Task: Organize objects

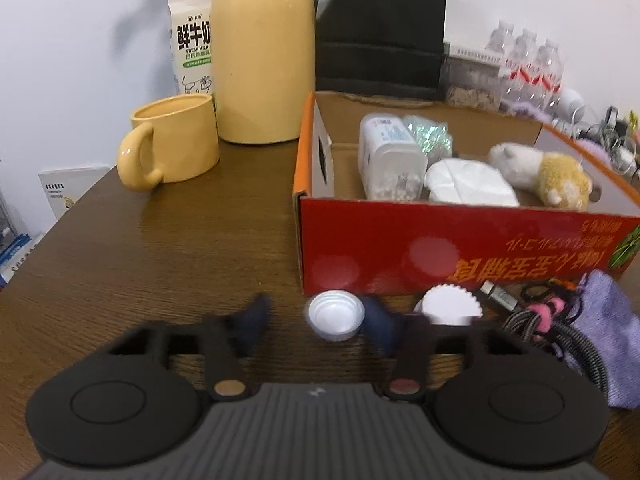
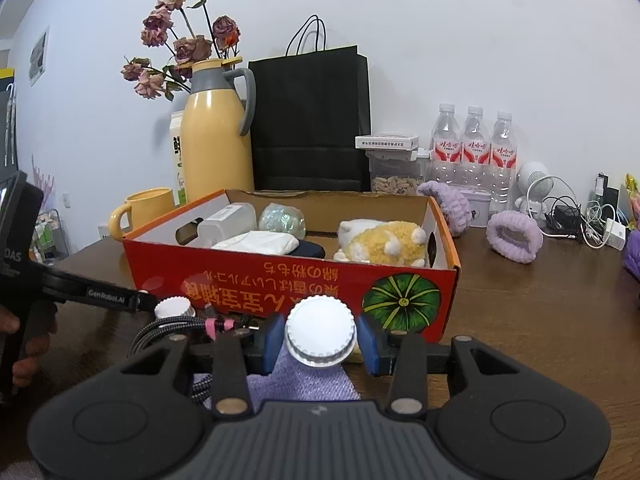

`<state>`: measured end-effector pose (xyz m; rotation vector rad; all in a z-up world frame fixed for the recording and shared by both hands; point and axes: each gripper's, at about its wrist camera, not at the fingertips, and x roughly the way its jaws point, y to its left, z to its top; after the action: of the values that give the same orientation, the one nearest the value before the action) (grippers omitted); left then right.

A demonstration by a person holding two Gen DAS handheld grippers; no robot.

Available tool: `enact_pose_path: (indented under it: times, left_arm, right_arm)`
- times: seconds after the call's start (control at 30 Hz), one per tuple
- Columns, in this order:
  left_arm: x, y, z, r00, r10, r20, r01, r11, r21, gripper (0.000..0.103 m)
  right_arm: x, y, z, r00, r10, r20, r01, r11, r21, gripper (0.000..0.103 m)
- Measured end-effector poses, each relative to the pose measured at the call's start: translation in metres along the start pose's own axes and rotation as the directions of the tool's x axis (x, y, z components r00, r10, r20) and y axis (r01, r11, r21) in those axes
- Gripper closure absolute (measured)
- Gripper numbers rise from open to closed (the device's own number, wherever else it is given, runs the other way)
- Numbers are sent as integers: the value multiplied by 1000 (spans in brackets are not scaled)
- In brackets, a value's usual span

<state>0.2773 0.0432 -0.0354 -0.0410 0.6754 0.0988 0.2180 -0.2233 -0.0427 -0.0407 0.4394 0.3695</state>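
Note:
A small white bottle cap (image 1: 335, 315) lies open side up on the wooden table (image 1: 160, 260), just in front of the red cardboard box (image 1: 440, 248). My left gripper (image 1: 318, 326) is open around it: the right pad is against the cap, the left pad stands apart. My right gripper (image 2: 320, 340) is shut on a larger white ridged lid (image 2: 320, 334), held above a purple cloth (image 2: 304, 380). The left gripper's finger (image 2: 120, 300) reaches in from the left toward the small cap (image 2: 174, 308). Inside the box (image 2: 280, 288) lie a plush toy (image 2: 380, 244), a white container and tissues.
A braided cable with pink ties (image 1: 532, 320) and the purple cloth (image 1: 604, 340) lie right of the cap. Behind the box stand a yellow mug (image 1: 172, 144), a yellow flask (image 1: 264, 52), a milk carton, a black bag (image 2: 312, 120) and water bottles (image 2: 474, 148). A person's hand shows at left.

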Motion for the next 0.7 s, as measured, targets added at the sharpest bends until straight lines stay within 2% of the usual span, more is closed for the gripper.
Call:
enact_pose_path:
  times: [0.17, 0.37, 0.53, 0.7]
  left_arm:
    - [-8, -1, -3, 999, -20, 26, 20, 1000, -3, 74]
    - [-31, -2, -7, 994, -11, 106, 13, 1000, -14, 74]
    - [-61, -5, -8, 979, -23, 201, 30, 999, -34, 74]
    - [-83, -20, 7, 959, -71, 273, 76, 997, -9, 74]
  right_arm:
    - [1, 3, -3, 1000, -1, -8, 1, 1000, -11, 64]
    - [-2, 5, -3, 1000, -8, 8, 8, 1000, -12, 64]
    - [-9, 8, 0, 999, 1, 35, -1, 1000, -12, 64]
    - [-14, 14, 16, 997, 26, 78, -24, 1000, -20, 64]
